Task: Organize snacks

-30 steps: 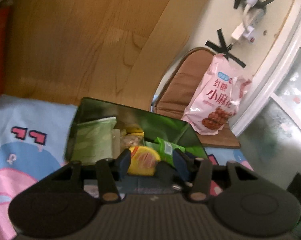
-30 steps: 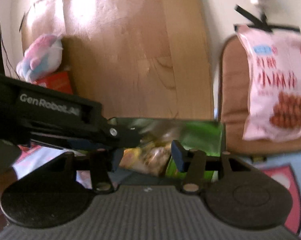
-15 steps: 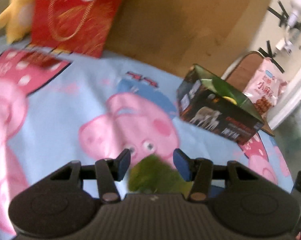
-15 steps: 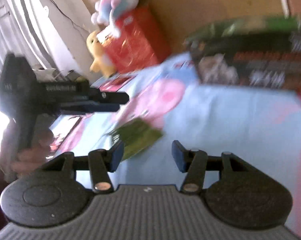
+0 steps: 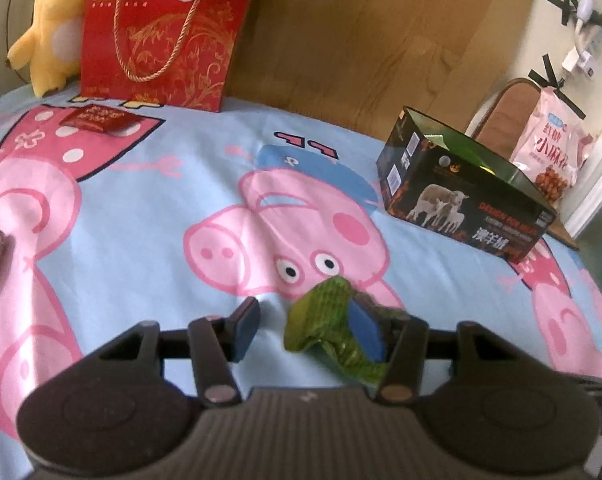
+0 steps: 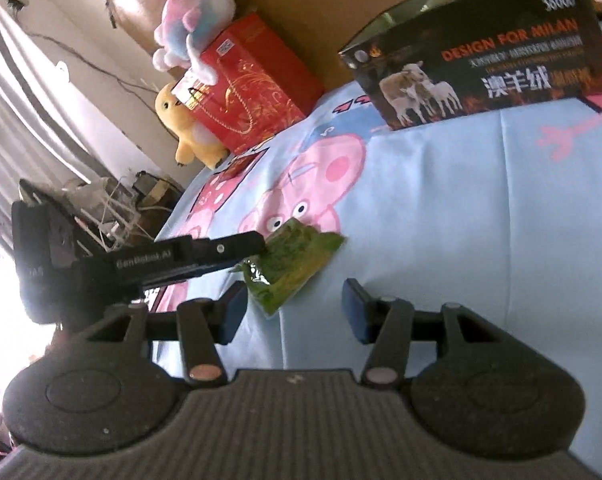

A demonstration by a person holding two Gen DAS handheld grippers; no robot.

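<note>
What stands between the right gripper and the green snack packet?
Nothing visible: only bare sheet lies between the right gripper and the green snack packet. The left gripper, its jaws opening with the packet between them, sits at its left edge.

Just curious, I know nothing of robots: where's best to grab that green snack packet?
Pinch the green packet's free edge toward the black box, coming in low from that side. It lies flat and thin on the sheet, so only an edge fits between the jaws.
</note>
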